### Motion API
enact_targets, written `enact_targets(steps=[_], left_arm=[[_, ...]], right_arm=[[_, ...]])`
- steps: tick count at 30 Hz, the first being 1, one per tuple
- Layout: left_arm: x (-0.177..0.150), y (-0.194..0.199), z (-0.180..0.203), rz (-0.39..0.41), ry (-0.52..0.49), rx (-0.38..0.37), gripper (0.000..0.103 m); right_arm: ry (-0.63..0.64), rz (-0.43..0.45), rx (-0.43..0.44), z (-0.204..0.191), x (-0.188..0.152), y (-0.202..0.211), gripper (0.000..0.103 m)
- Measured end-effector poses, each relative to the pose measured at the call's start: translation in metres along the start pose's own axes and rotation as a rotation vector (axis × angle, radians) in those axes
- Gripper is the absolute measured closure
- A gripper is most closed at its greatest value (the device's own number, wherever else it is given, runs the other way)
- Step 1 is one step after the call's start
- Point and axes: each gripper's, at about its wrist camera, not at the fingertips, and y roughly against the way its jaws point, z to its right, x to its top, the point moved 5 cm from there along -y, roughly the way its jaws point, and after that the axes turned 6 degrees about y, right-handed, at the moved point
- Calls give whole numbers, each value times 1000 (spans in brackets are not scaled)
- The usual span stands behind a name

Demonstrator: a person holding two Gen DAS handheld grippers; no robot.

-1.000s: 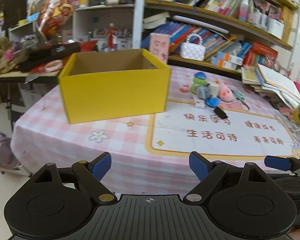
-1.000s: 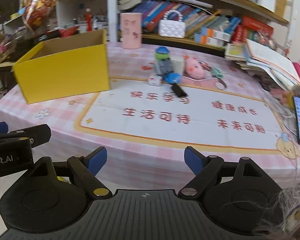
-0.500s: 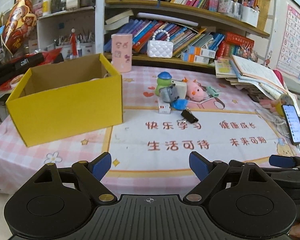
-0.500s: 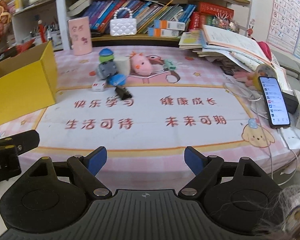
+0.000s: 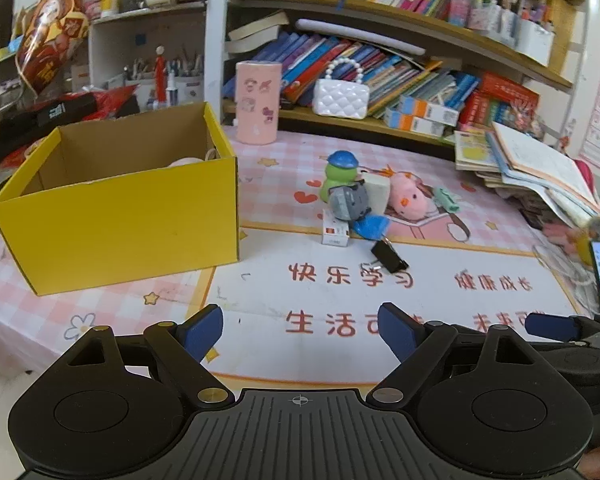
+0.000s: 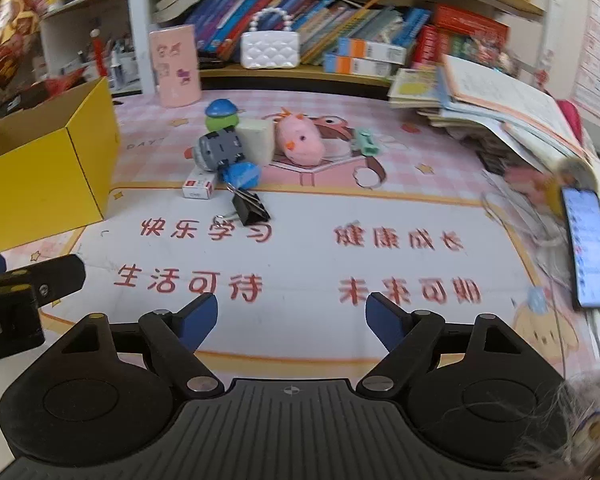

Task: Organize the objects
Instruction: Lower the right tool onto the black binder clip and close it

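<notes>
An open yellow box (image 5: 116, 220) stands on the left of the pink table mat (image 5: 440, 300); something pale shows inside it. To its right lies a cluster: a green toy with a blue cap (image 5: 338, 174), a grey toy (image 5: 348, 202), a cream block (image 5: 376, 190), a pink plush (image 5: 410, 200), a mint clip (image 5: 446, 199), a small white box (image 5: 335, 233) and a black binder clip (image 5: 390, 258). My left gripper (image 5: 300, 324) hangs open over the mat's near edge, holding nothing. My right gripper (image 6: 292, 314) is beside it, its jaws closing slightly with nothing between them, well short of the binder clip (image 6: 250, 208).
A pink cup (image 5: 258, 102) and a white purse (image 5: 342, 98) stand at the back by the bookshelves. A pile of open books (image 6: 500, 108) and a lit phone (image 6: 588, 248) with cables fill the right side. Clutter lies behind the yellow box (image 6: 40, 176).
Both grippers have moved toward the table and to the right. The box has slid left in both views and the toy cluster has come nearer. Nothing was picked up.
</notes>
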Motion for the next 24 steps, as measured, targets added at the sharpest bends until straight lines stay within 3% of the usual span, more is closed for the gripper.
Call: enact_targets(steps=[4, 13, 24], left_arm=[[9, -15, 6, 1, 21, 27, 16], [35, -43, 20, 25, 49, 72, 17], [61, -63, 34, 38, 52, 101, 18]], right_arm=[[50, 15, 46, 2, 13, -16, 23], [149, 50, 168, -2, 41, -61, 40], [249, 80, 242, -16, 63, -108, 69]])
